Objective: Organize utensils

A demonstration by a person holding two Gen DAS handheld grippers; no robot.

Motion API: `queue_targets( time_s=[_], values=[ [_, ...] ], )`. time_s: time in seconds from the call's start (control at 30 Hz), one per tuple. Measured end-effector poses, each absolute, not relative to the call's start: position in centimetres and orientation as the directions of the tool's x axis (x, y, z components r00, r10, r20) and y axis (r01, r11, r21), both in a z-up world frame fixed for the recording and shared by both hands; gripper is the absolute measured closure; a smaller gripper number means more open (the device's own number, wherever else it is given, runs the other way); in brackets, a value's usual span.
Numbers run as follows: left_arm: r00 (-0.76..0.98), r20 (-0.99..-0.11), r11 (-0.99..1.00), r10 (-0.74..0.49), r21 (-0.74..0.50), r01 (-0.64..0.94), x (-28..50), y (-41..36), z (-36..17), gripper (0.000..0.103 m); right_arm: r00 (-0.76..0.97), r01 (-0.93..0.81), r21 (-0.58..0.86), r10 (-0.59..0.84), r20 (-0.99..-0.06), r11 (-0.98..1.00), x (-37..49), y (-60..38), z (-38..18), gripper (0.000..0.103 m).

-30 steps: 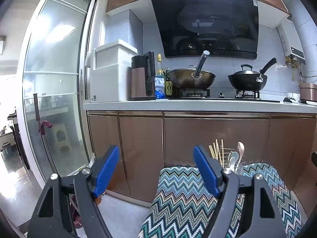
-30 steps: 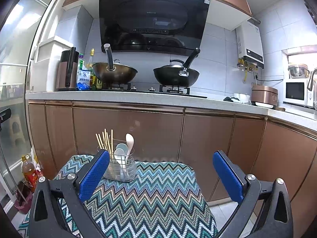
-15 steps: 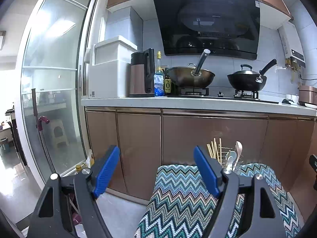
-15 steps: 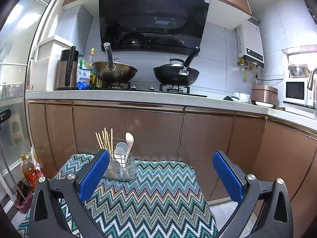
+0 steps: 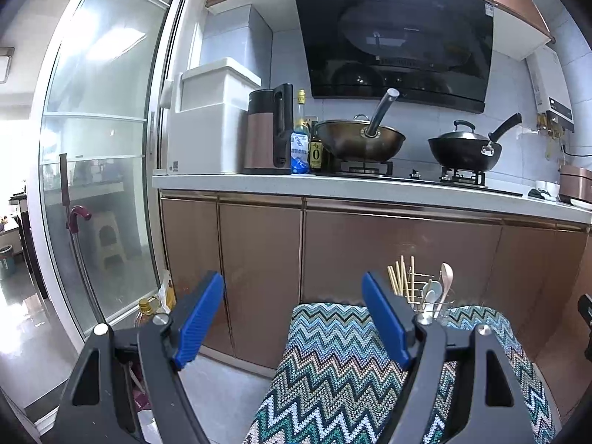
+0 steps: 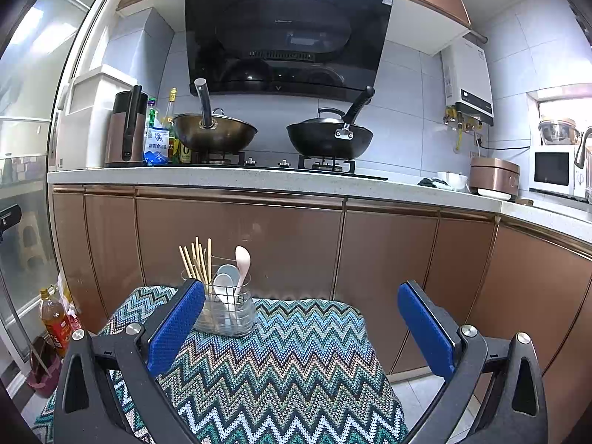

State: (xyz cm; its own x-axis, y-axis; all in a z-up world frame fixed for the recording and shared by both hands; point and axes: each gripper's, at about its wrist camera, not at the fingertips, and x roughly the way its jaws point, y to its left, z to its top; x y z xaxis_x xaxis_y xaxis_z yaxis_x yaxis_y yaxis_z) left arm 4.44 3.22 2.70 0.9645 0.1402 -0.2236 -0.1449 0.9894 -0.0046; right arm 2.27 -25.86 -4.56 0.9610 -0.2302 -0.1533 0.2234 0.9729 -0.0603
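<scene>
Nearest the cameras, both tools hang empty: the right gripper point(image 6: 301, 327) has its blue pads spread wide over the zigzag cloth point(image 6: 288, 370), and the left gripper point(image 5: 294, 320) is just as wide apart, its left pad out over bare floor and its right pad above the cloth's edge. That spread reads as a ready stance, both held back and level so each lens takes in the work surface before anything is reached for. Just beyond the right gripper's left pad stands the utensil holder point(image 6: 225, 310), a clear wire-framed caddy on the far part of the cloth, with chopsticks point(image 6: 196, 259) fanned upright on its left side and pale spoons point(image 6: 233, 277) on its right (no loose utensil shows on the cloth, so the sorting looks done or nearly so). From the left gripper the caddy sits ahead and to the right, partly hidden behind the right pad. Farther off run the brown cabinet doors point(image 6: 236, 244), then the counter with two woks point(image 6: 214, 133) on the hob. Against the view a second ago, the left camera has tilted slightly, revealing a bottle point(image 5: 146, 309) on the floor; the right view is practically unchanged.
</scene>
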Motion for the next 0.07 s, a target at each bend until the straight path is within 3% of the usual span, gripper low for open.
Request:
queue_targets(
  time_s=[0.07],
  values=[
    [0.964, -0.224, 0.989, 0.141, -0.001, -0.145, 4.49, 3.24, 2.68, 0.027, 0.961, 0.223, -0.06, -0.23, -0.151, 0.973, 2.15, -25.91, -4.6, 0.001]
  ],
)
